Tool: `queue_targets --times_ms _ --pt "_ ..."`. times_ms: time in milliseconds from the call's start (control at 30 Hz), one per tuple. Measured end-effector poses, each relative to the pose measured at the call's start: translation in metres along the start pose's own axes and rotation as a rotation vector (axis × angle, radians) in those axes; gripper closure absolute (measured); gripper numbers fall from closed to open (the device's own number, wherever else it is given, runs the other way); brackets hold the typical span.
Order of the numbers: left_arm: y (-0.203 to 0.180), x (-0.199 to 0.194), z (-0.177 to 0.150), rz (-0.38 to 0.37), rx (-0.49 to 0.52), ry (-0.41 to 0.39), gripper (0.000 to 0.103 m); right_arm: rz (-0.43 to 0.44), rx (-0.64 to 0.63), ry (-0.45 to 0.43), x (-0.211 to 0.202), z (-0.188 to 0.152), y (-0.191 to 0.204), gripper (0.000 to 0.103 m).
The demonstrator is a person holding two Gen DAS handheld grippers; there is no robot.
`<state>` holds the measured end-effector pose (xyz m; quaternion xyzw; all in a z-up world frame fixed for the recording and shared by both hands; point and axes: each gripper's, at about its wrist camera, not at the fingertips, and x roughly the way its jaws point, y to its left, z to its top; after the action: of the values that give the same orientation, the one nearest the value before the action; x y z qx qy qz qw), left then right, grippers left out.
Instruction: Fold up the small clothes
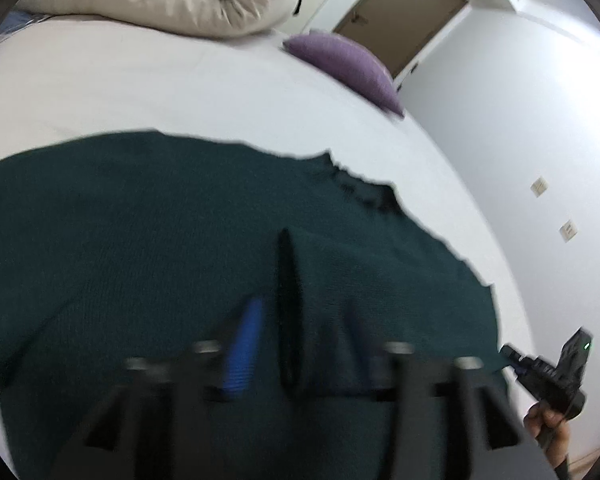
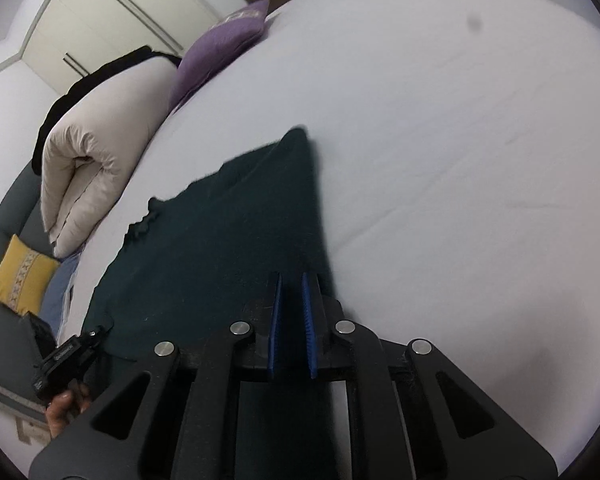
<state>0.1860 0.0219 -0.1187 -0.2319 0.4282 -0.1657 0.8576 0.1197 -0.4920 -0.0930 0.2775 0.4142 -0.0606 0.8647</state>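
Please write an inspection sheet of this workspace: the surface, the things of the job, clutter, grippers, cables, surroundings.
Surface: bed with a white sheet, lightly creased.
Job's things: one dark green knit garment lying on the sheet, with a raised fold standing between the left jaws.
Clutter: folded cream duvet, purple cushion, yellow cushion, all away from the garment.
Grippers: left gripper open over the garment, its image blurred; right gripper at the garment's edge, jaws narrow with a gap, whether they pinch cloth cannot be told.
Cables: nothing seen.
Surroundings: white wardrobe doors, brown door, wall switches.
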Motion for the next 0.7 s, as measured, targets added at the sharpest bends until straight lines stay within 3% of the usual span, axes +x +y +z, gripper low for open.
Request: queue_targets --times_ms 33,100,133,200,267,333,400,533,700 --pt "0.002 -0.014 0.000 0.016 -0.018 -0.027 0.021 0.005 0.006 -0.023 -0.012 -0.002 0.000 0.085" --pt "0.010 -0.042 -0.002 0.012 -0.056 -0.078 0.017 0.037 0.000 -0.092 -0.039 -0.005 0.011 0.082" --pt "0.019 -0.061 -0.003 -0.022 -0.091 -0.100 0.017 0.025 -0.026 -0.123 -0.050 -0.008 0.023 0.075" --pt "0.040 -0.093 -0.009 -0.050 -0.153 -0.136 0.017 -0.003 -0.137 -0.219 -0.078 -0.017 0.059 0.071" --pt "0.072 -0.128 -0.018 -0.040 -0.229 -0.182 0.017 -0.027 -0.250 -0.306 -0.102 -0.028 0.101 0.049" --pt "0.114 -0.165 -0.033 -0.017 -0.340 -0.239 0.017 -0.024 -0.328 -0.434 -0.129 -0.042 0.137 0.007" --pt "0.163 -0.204 -0.051 0.006 -0.479 -0.303 0.018 0.023 -0.360 -0.528 -0.146 -0.056 0.166 0.000" --pt "0.239 -0.260 -0.089 0.087 -0.726 -0.418 0.018 0.172 -0.333 -0.432 -0.147 -0.064 0.207 0.000" --pt "0.288 -0.276 -0.114 0.040 -0.949 -0.498 0.024 0.323 -0.248 -0.250 -0.127 -0.077 0.237 0.000"
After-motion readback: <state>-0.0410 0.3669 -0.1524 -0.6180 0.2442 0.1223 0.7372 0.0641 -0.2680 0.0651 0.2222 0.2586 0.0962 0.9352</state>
